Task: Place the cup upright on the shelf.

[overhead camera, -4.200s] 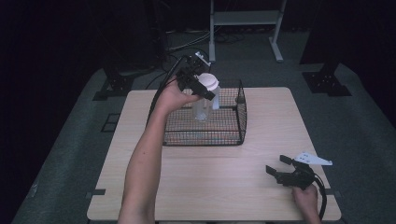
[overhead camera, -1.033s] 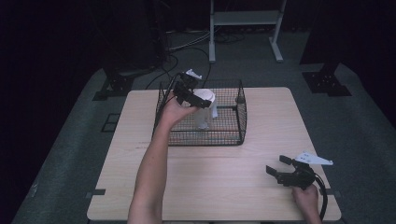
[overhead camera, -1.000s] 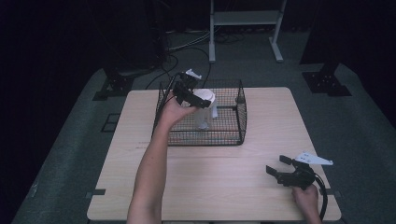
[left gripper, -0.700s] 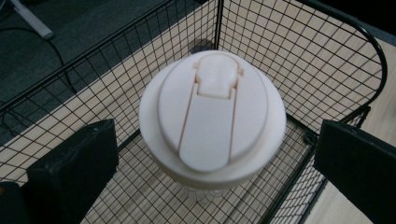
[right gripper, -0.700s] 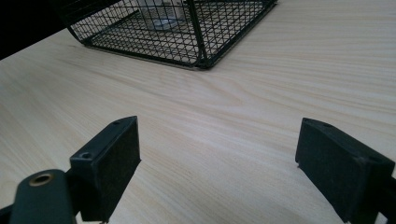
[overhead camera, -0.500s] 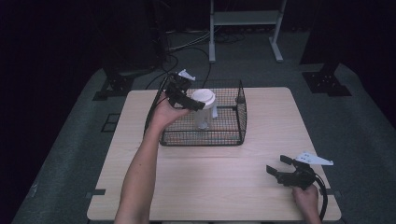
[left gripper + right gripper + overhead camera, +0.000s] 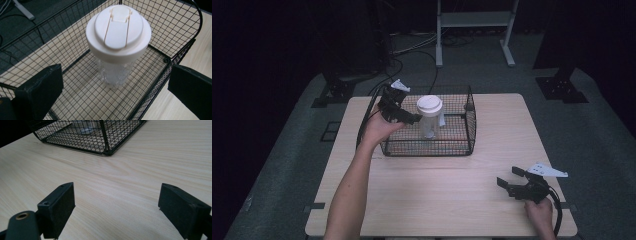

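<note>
On the counter [image 7: 452, 190] a wire basket [image 7: 469, 125] holds the lidded cup [image 7: 429, 117] upright. The left tool [image 7: 404, 116], wide open and empty, hangs just left of it; the right tool [image 7: 512, 182] rests open, well apart.

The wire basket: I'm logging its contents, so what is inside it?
Inside the wire basket stands one clear bottle, upright, with a white lid. The lid covers the bottle's mouth, so anything within can't be seen.
</note>
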Demonstrator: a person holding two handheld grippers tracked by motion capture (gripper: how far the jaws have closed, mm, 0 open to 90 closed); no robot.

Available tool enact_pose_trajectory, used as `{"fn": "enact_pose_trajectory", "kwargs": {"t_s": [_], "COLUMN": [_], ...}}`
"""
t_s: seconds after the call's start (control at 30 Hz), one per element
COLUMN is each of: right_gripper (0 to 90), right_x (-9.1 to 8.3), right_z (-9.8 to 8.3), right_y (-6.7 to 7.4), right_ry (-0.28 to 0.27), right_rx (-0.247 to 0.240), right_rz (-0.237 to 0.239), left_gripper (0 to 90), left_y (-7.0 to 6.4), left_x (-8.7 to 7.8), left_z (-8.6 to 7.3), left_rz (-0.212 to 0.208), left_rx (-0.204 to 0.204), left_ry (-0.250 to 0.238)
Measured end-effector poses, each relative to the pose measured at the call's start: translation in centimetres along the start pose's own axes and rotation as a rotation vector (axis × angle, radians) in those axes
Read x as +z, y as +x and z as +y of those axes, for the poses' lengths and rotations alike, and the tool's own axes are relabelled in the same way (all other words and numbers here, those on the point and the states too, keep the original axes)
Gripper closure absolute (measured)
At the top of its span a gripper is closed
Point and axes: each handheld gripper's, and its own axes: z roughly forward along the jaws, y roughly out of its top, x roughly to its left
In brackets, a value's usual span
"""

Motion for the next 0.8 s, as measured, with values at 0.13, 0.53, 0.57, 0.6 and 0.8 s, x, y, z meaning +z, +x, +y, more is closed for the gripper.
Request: {"fn": "enact_pose_trajectory", "kwargs": {"t_s": [0.13,0.53,0.57,0.6,0.8], "right_gripper": [12.9,12.9,12.9,12.9,12.9], "right_x": [0.0,0.1,0.1,0.0,0.1], "right_z": [0.0,0.0,0.0,0.0,0.0], "right_y": [0.0,0.0,0.0,0.0,0.0], "right_ry": [0.001,0.009,0.009,0.009,0.009], "right_rx": [0.001,0.007,0.008,0.01,0.005], "right_rz": [-0.002,-0.004,-0.004,-0.004,-0.008], "left_gripper": [0.0,0.0,0.0,0.0,0.0], "left_y": [0.1,-1.0,-1.2,-1.4,-2.0], "left_x": [-0.4,-1.0,-1.1,-1.1,-1.4], "left_z": [-0.8,-2.9,-3.0,-3.1,-3.8], "left_rz": [-0.008,-0.028,-0.031,-0.03,-0.03], "left_rx": [-0.006,0.022,0.025,0.027,0.04], "left_ry": [-0.007,-0.021,-0.023,-0.026,-0.03]}}
